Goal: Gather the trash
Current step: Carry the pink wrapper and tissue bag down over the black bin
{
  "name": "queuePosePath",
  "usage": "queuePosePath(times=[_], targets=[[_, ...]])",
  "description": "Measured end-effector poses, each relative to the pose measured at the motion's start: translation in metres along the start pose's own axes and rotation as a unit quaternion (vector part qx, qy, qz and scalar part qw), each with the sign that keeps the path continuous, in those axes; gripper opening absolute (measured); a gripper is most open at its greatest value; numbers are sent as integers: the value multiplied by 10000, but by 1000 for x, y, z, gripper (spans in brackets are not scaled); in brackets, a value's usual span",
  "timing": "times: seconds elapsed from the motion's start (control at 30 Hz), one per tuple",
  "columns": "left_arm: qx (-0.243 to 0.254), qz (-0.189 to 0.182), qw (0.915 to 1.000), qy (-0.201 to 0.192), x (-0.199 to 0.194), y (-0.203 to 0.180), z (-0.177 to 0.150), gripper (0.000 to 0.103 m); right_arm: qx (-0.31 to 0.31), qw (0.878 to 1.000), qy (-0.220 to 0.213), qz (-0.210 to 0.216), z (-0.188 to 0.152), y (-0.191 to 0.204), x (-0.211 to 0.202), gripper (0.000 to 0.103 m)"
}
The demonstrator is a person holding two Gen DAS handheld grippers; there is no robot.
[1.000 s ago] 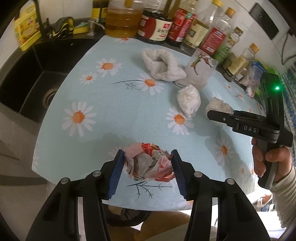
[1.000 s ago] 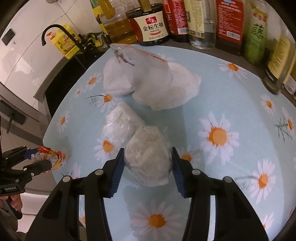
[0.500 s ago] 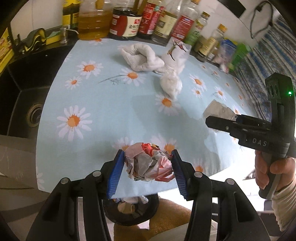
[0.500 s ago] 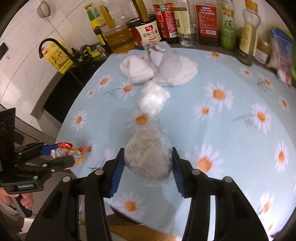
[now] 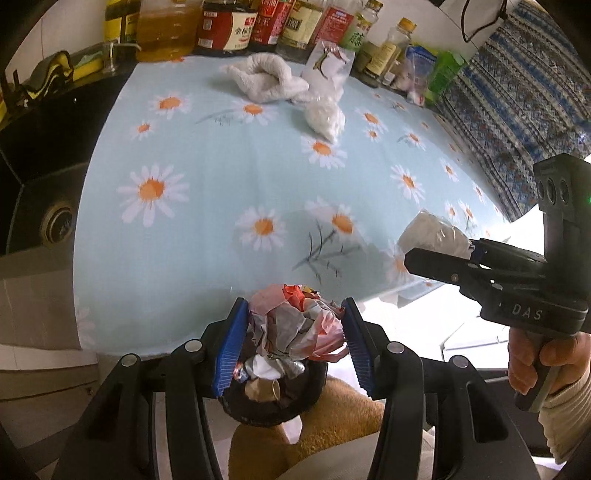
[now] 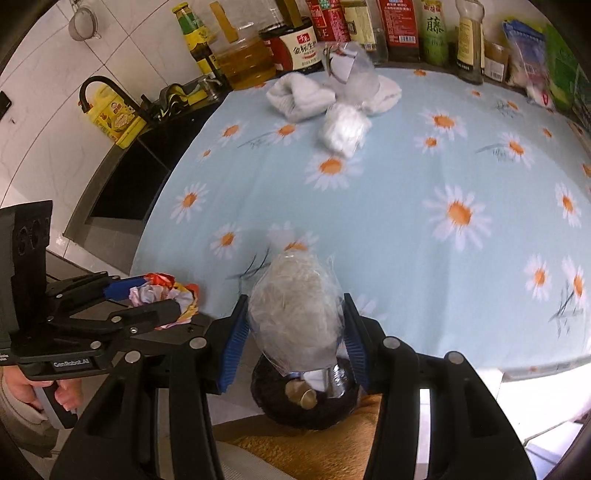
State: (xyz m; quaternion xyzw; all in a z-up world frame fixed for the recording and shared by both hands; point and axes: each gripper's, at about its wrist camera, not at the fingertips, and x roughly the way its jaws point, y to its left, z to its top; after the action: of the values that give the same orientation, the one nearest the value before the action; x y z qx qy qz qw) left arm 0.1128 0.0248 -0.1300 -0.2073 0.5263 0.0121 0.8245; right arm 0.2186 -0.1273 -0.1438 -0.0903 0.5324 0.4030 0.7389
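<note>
My left gripper (image 5: 293,336) is shut on a crumpled red, pink and grey wrapper wad (image 5: 295,325), held above a black trash bin (image 5: 273,398) on the floor by the table's near edge. My right gripper (image 6: 293,332) is shut on a clear plastic bag of whitish stuffing (image 6: 295,314), held above the same bin (image 6: 306,402). Each gripper shows in the other's view: the right (image 5: 443,258), the left (image 6: 159,299). Another white plastic wad (image 5: 325,118) lies on the daisy tablecloth (image 5: 221,177) and also shows in the right wrist view (image 6: 343,129).
A white towel (image 5: 266,81) and a clear printed bag (image 5: 328,62) lie at the table's far side. Bottles of oil and sauce (image 5: 225,26) line the back edge. A black sink (image 5: 40,177) is left of the table. A tan mat (image 5: 332,424) lies under the bin.
Both grippers have drawn back from over the table to past its near edge, each still holding its trash. The bin has come into view beneath them.
</note>
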Motion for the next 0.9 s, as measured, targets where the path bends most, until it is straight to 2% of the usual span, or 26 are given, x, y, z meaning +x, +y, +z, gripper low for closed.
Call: queuePosePath(times=[0.43,0.77,0.9], targets=[[-65,-215,9989,423,13,4,-43,50,162,9987,440,184,-49,19,23,49],[-272,-217,9940,1034,52,18,-81,50,280,9954,901,159,-79,11,51,49],[-346,-221,9924,1164,62,19,-90,50,381,9938,1025,194,-86,8,62,49]])
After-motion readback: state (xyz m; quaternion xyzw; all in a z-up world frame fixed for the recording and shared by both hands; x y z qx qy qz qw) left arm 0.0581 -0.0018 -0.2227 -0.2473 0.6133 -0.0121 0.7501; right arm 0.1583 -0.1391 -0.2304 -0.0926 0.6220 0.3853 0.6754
